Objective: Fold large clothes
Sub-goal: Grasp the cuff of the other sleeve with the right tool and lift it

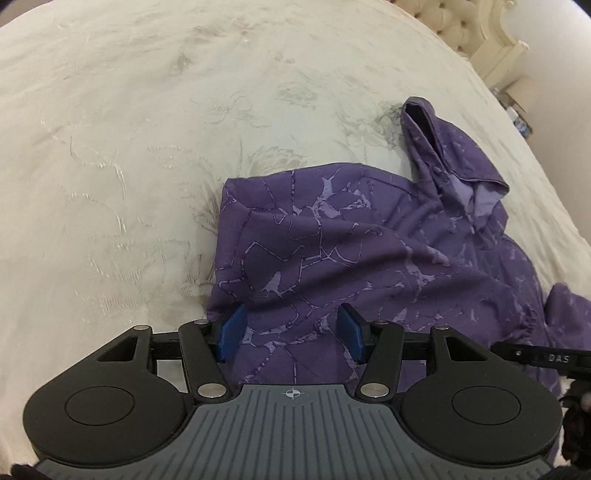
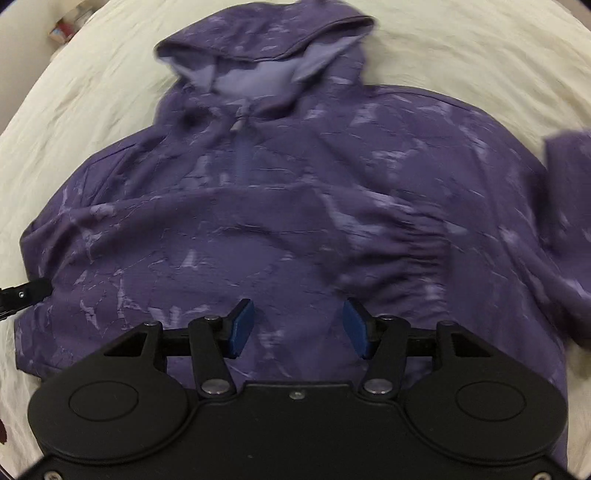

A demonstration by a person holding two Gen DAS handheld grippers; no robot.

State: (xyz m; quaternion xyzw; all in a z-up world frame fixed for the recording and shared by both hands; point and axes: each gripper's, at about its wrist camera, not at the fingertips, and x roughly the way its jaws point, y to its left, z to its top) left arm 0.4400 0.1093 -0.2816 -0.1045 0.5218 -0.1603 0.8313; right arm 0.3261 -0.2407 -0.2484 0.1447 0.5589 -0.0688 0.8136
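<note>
A purple hoodie (image 1: 351, 251) with a pale marbled print lies on the cream bedspread (image 1: 129, 166), its hood (image 1: 461, 166) at the upper right. My left gripper (image 1: 291, 332) hovers open over the hoodie's near left part, with cloth below its blue pads (image 1: 232, 332) but nothing pinched. The blurred right wrist view shows the hoodie (image 2: 280, 206) front-up, hood (image 2: 266, 48) at the top. One sleeve is folded across the body, with its gathered cuff (image 2: 417, 243) at the right. My right gripper (image 2: 299, 328) stands open above the lower front, holding nothing.
A tufted cream headboard (image 1: 461, 26) and a bedside stand with small items (image 1: 517, 110) lie at the far right. Bare bedspread stretches left of the hoodie. The left gripper's black finger (image 2: 22, 295) shows at the hoodie's left edge.
</note>
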